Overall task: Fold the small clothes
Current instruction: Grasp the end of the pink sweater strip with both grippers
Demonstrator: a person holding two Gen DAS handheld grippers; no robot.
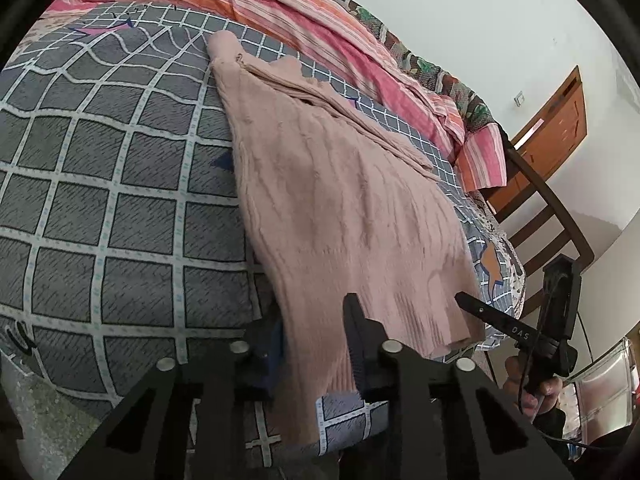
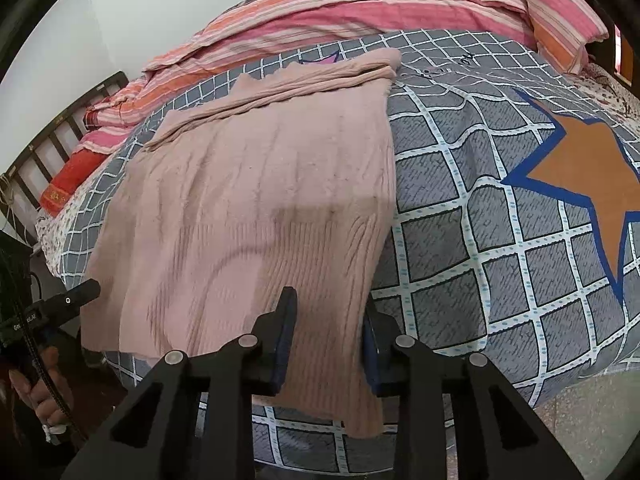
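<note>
Sweater [image 1: 340, 208] hem between both grippers' jaws

The pink sweater [image 2: 256, 184] is soft ribbed knit, matt. Under it, the grey checked quilt [image 2: 480, 240] is smooth printed cloth. Behind the quilt, the chair [image 1: 548, 208] is dark glossy wood.

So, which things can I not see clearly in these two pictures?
- Pink sweater hem corner, left wrist view: the left gripper closes around it, so the grip cannot be told.
- Its other hem corner, right wrist view: it passes between the right gripper fingers; pad contact is hidden.
- Sweater underside: hidden against the checked quilt.
- Hand, right wrist view: cut off by the edge.
</note>
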